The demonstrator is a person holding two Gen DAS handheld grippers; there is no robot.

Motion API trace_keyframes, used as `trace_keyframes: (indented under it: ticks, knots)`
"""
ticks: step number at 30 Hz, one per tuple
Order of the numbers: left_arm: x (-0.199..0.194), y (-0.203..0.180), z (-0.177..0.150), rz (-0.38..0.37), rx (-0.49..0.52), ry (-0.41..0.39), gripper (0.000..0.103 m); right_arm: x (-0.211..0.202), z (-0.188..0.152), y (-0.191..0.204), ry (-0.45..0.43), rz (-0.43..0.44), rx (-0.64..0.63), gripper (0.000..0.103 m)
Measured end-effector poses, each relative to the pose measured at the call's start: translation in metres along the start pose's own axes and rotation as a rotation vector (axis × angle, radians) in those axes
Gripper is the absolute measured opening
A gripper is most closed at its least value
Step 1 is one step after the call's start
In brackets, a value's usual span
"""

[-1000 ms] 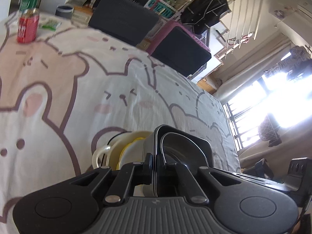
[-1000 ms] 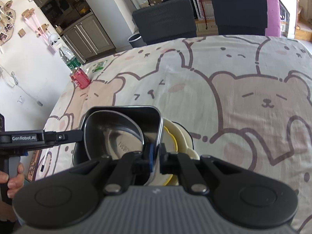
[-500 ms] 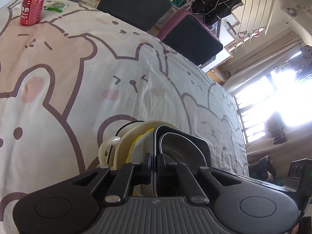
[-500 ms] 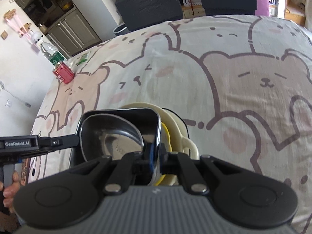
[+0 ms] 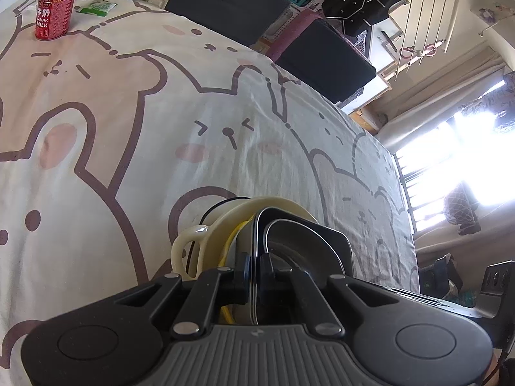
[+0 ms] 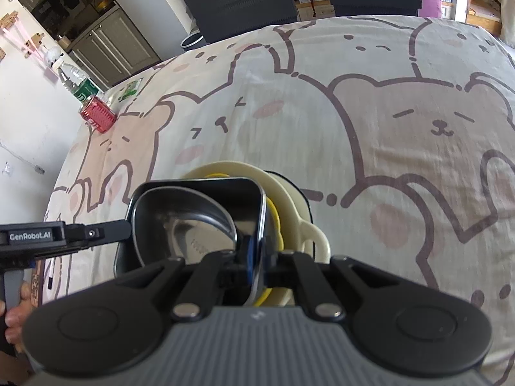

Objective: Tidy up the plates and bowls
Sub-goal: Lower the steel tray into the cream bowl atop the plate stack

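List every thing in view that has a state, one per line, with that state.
left gripper: shut on the rim of the black square dish.
right gripper: shut on the opposite rim.
black square dish: gripped at both sides, over the cream bowl.
steel bowl: nested in the dish, tilted.
cream bowl: upright, on the tablecloth.
milk can: upright, opened.
water bottle: upright.

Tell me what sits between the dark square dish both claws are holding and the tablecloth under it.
The dark square dish, gripped at opposite rims by the left claw and the right claw, has a cream handled bowl and a yellow rim directly below it. They stand between it and the tablecloth; a steel bowl rides inside.
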State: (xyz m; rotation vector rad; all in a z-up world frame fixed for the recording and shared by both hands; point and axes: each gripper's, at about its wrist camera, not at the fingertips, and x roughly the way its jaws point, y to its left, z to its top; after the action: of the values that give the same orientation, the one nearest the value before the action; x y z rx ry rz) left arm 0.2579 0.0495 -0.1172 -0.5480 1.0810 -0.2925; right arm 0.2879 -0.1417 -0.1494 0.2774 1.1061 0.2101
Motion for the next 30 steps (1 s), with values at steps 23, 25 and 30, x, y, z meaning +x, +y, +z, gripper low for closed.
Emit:
trace_keyframes:
  ticks: [23,25,30]
  knots:
    - [0.0096,-0.002,-0.0005,0.034,0.025,0.023,0.005,0.0,0.0005,0.0028,0.0,-0.018,-0.015,0.007]
    - [0.0092,-0.0022,-0.0006,0.034,0.026,0.023,0.005,0.0005,0.0005,0.0026,0.002,-0.017,-0.014,0.007]
    - [0.0086,-0.0007,-0.0007,0.028,0.007,0.027,0.01,0.0016,0.0006,0.0005,0.007,-0.008,-0.007,0.008]
